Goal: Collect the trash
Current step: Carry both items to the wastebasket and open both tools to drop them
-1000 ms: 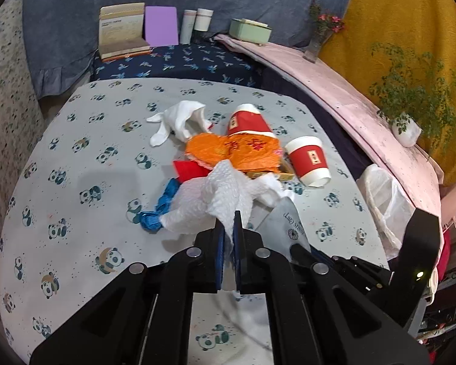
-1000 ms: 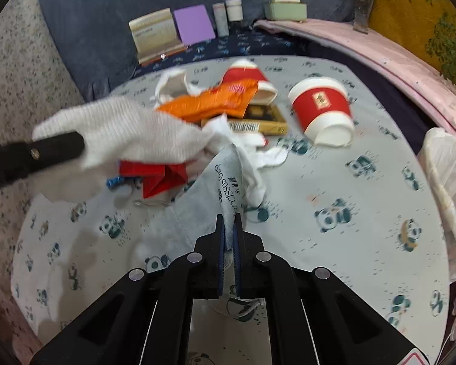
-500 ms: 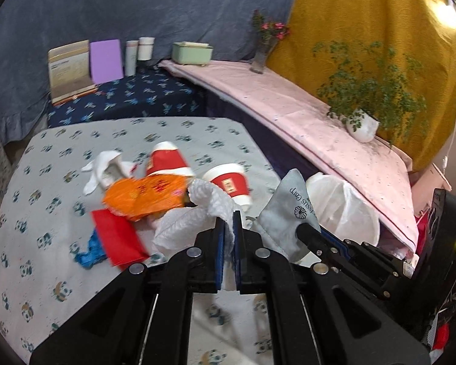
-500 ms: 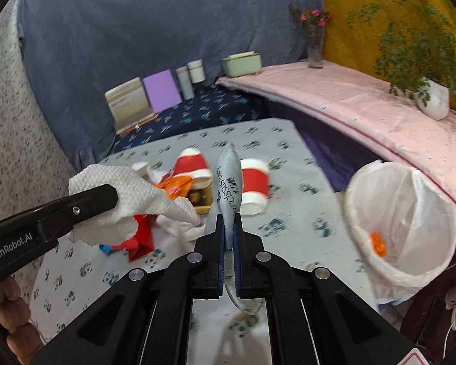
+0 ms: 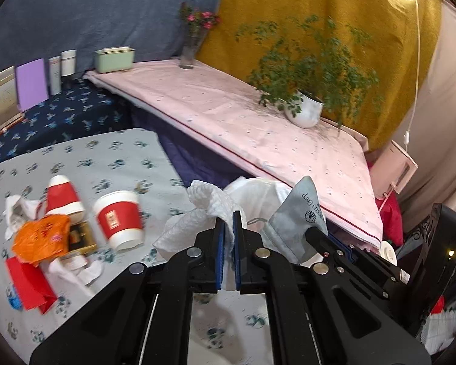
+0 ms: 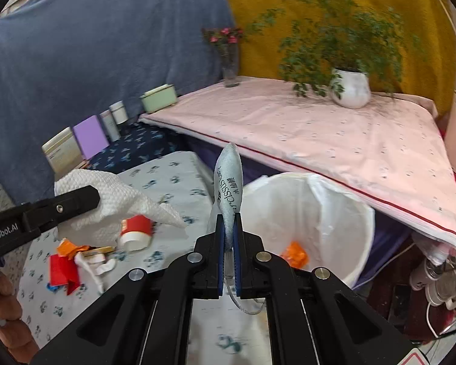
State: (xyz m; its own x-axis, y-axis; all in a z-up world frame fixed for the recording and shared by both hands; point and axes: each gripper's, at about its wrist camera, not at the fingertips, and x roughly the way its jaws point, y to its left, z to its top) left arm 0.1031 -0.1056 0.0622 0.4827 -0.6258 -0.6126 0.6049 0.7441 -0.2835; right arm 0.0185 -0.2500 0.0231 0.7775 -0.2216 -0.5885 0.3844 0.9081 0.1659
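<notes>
Trash sits in both my grippers: my left gripper (image 5: 228,231) is pressed together on a crumpled white paper towel (image 5: 197,216), and my right gripper (image 6: 228,228) is pinched on a flattened grey packet (image 6: 228,182). The packet stands nearly upright between the blue pads (image 6: 220,243), its long axis running up and away from me, its pointed tip toward the pink-covered shelf (image 6: 334,140) and its printed lettering running along its length. In my left camera's view the same packet shows as a broad grey triangle, tip up, just to the right of the towel. The towel bunches up out of my left pads and spills to the left, with no clear direction of its own. In the right wrist view a white-lined bin (image 6: 307,213) stands just beyond and to the right of the packet, with an orange scrap (image 6: 295,251) lying at its bottom. On the panda-print tablecloth (image 5: 121,158) lie two red paper cups (image 5: 118,219) on their sides, an orange wrapper (image 5: 42,237), a red paper piece (image 5: 27,283) and white scraps (image 5: 88,270), all well apart from both grippers.
</notes>
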